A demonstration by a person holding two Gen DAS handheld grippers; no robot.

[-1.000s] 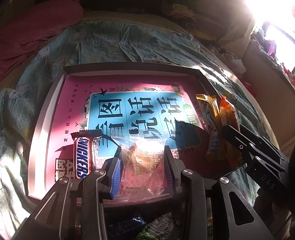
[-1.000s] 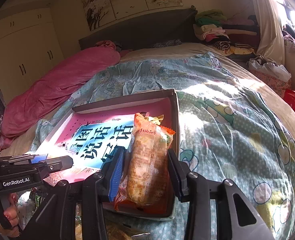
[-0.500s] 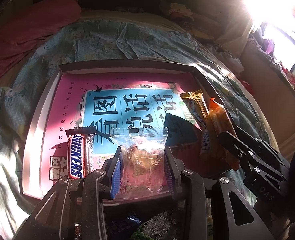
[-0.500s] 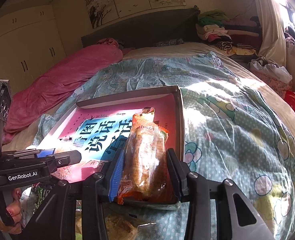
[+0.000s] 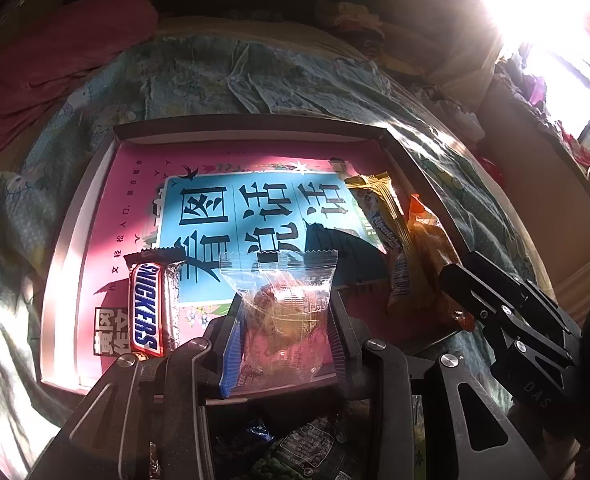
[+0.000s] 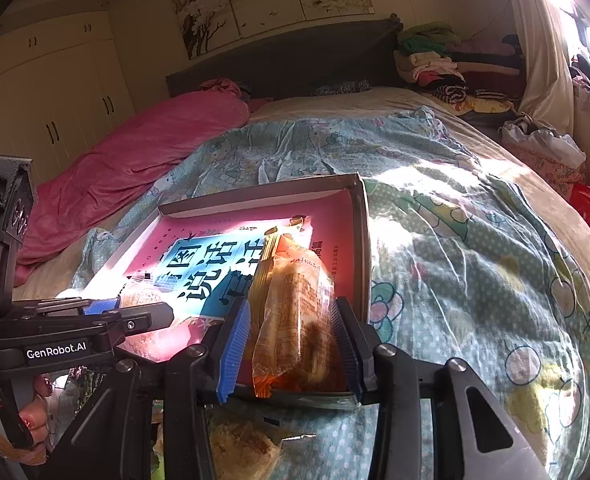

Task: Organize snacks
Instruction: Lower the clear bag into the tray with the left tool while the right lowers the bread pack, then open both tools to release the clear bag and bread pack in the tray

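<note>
A shallow tray [image 5: 251, 124] with a pink and blue printed floor lies on the bed. In it a Snickers bar [image 5: 147, 308] sits at the front left and a gold wafer bar [image 5: 391, 232] near the right wall. My left gripper [image 5: 285, 308] is shut on a clear packet [image 5: 283, 312] holding a round pastry, just above the tray's front edge. My right gripper [image 6: 291, 320] is shut on an orange biscuit packet [image 6: 299, 308], which reaches over the tray's [image 6: 361, 240] right side beside the gold bar. Whether it touches the floor I cannot tell.
Loose wrapped snacks [image 5: 307, 448] lie on the patterned bed cover [image 6: 475, 280] in front of the tray, under both grippers. A person's hand [image 6: 31, 412] grips the left tool. A pink duvet [image 6: 135, 160] lies far left, and folded clothes [image 6: 435, 64] far right.
The right gripper has eased a little forward and down with the orange packet, bringing it beside the gold bar. The left gripper keeps its clear packet in the same place.
</note>
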